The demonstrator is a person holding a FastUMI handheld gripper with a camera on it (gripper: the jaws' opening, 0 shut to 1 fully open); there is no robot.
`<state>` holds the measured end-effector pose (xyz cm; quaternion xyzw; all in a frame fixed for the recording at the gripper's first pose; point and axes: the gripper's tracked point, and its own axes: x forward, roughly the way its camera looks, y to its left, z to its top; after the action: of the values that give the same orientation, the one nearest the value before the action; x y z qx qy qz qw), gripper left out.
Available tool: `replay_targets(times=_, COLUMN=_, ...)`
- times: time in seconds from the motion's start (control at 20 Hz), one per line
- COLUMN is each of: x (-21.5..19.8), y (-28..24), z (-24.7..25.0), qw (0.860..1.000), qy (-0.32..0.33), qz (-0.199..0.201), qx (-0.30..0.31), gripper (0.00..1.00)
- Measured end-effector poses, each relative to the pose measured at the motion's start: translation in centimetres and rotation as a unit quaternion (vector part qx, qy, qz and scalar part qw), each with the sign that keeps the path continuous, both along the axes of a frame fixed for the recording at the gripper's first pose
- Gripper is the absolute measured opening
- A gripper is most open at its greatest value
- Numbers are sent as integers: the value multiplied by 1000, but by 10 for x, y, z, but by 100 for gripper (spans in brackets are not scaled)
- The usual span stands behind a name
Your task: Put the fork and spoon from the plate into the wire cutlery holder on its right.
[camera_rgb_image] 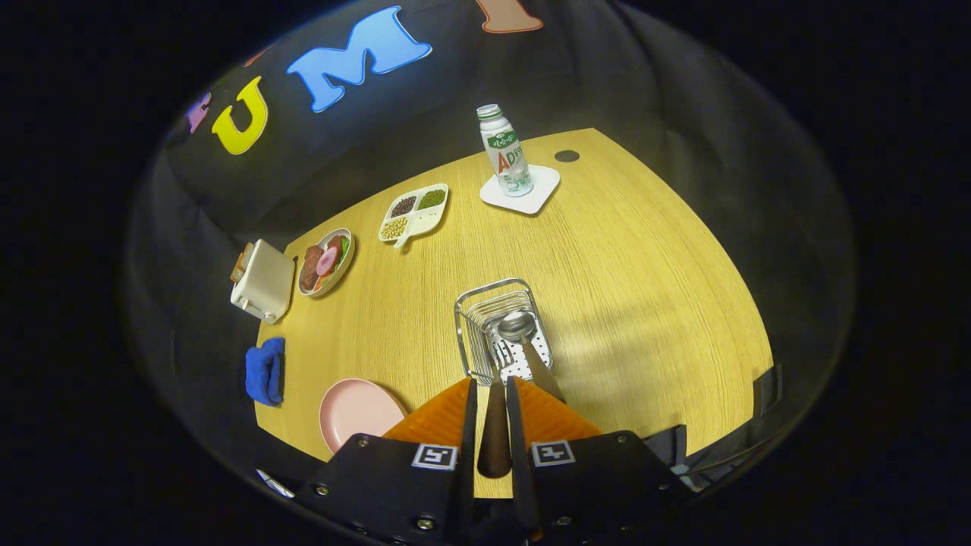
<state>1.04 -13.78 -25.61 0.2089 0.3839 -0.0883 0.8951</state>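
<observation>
- The gripper (491,390) has its fingers drawn close together, both pressing on the dark handle of a spoon (516,327) that runs up between them
- The spoon's bowl sits just ahead of the fingertips, over the open top of the wire holder (501,330)
- A second dark handle, likely the fork (542,369), leans out of the holder toward the right finger; its head is hidden inside the wires
- The holder stands upright on the wooden table (645,288), just beyond the fingers
- A pink plate (355,413) lies left of the fingers, near the table's close edge, nothing on it
- A folded blue cloth (265,370) lies left of the plate at the table edge
- Farther on, a cream toaster (262,282) sits beside a round dish (326,262) of toy food
- Beyond that, a divided tray (414,213) holds three kinds of beans
- Farthest off, a bottle (504,152) stands upright on a white coaster (522,191), with a dark round hole (567,156) in the tabletop near it
</observation>
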Motion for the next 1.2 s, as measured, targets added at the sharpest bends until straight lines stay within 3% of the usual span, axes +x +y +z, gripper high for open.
replay_targets(times=0.15, x=5, y=1, z=12, qw=1000, qy=-27, qz=-3, qx=-15, gripper=27)
replay_targets(times=0.25, x=8, y=1, z=25, qw=998, qy=-51, qz=-2, qx=-36, gripper=68)
replay_targets(times=0.45, x=16, y=-5, z=78, qw=985, qy=-127, qz=-7, qx=-113, gripper=69)
replay_targets(times=0.65, x=16, y=-8, z=151, qw=960, qy=-210, qz=-24, qx=-181, gripper=69)
replay_targets(times=1.0, x=-9, y=-10, z=265, qw=904, qy=-332, qz=-62, qx=-263, gripper=69)
replay_targets(times=1.2, x=-21, y=-4, z=304, qw=871, qy=-384, qz=-82, qx=-294, gripper=69)
